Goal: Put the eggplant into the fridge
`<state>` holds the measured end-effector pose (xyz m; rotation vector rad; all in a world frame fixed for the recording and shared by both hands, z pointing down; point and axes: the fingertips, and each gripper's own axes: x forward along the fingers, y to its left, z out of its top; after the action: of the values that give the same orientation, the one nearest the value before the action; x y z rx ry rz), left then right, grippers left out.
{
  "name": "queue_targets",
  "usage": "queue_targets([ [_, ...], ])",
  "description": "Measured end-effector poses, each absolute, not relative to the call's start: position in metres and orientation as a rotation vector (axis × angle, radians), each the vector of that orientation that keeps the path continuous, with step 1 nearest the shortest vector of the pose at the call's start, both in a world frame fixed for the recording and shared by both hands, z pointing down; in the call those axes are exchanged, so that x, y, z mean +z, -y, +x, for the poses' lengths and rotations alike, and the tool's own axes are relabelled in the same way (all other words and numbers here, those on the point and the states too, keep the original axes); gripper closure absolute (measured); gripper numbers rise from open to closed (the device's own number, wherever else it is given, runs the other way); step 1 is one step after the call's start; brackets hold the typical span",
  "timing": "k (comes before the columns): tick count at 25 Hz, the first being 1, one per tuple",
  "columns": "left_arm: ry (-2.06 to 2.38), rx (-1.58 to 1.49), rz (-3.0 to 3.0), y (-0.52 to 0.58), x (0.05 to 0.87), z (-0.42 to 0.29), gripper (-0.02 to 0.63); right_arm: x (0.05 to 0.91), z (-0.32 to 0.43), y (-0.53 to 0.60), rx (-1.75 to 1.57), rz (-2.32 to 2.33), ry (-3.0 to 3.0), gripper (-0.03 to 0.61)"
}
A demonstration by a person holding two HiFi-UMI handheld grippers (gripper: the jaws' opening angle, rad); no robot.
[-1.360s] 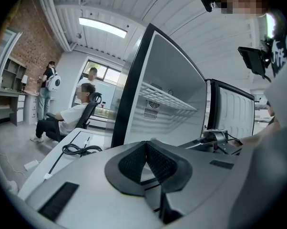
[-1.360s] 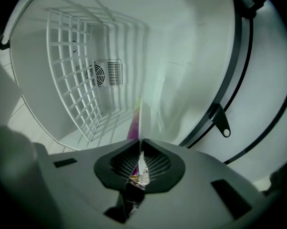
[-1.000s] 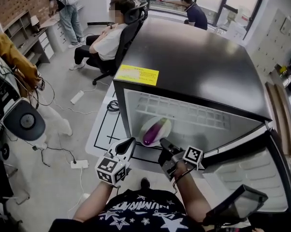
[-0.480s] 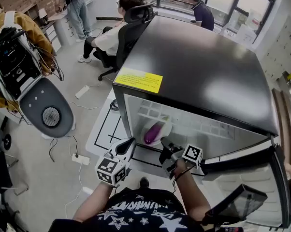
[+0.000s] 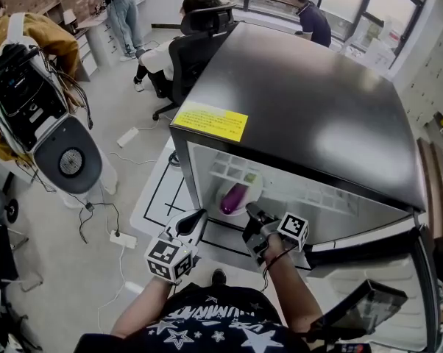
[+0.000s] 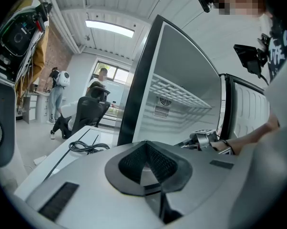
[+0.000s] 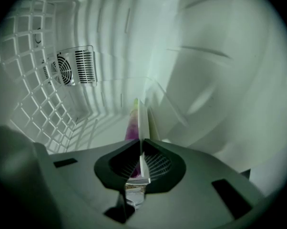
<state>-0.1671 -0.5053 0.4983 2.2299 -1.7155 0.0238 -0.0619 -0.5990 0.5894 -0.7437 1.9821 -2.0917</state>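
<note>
A purple eggplant (image 5: 234,196) with a green stem lies on a white plate (image 5: 251,186) just inside the open black fridge (image 5: 302,101). My right gripper (image 5: 252,213) is shut on the plate's near rim. In the right gripper view the plate (image 7: 142,123) runs edge-on between the closed jaws of that gripper (image 7: 141,163), and the eggplant (image 7: 132,128) shows on its left. My left gripper (image 5: 199,215) hovers outside the fridge's left front corner, shut with nothing in it (image 6: 146,159). From there the right gripper (image 6: 200,138) is seen reaching into the white interior.
The fridge door (image 5: 369,271) stands open at the right. A wire shelf (image 7: 24,80) and a fan vent (image 7: 72,68) line the inside. A yellow sticker (image 5: 210,120) marks the fridge top. A wheeled machine (image 5: 59,153), floor cables (image 5: 104,226) and a seated person (image 5: 170,50) are at the left.
My right gripper has carried the plate and eggplant slightly deeper into the fridge. The left gripper has stayed where it was.
</note>
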Motion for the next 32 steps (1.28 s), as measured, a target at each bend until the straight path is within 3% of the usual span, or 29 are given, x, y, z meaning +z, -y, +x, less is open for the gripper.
queue_targets([
  [18,1.722,0.015,2.253,0.495,0.489,-0.176,0.604,0.578,-0.075,0.603,-2.039,-0.773,-2.068,0.554],
  [20,1.716,0.017,2.259,0.495,0.489,-0.176,0.604,0.581,-0.076,0.602,-2.043,-0.793,-2.097,0.45],
  [26,1.697,0.021,2.271,0.494,0.49,-0.174,0.604,0.588,-0.075,0.596,-2.044,-0.867,-2.163,0.445],
  [28,1.691,0.019,2.277,0.492,0.489,-0.173,0.604,0.588,-0.074,0.595,-2.035,-0.886,-2.166,0.401],
  [32,1.68,0.015,2.283,0.488,0.486,-0.174,0.604,0.587,-0.065,0.594,-2.009,-0.95,-2.161,0.4],
])
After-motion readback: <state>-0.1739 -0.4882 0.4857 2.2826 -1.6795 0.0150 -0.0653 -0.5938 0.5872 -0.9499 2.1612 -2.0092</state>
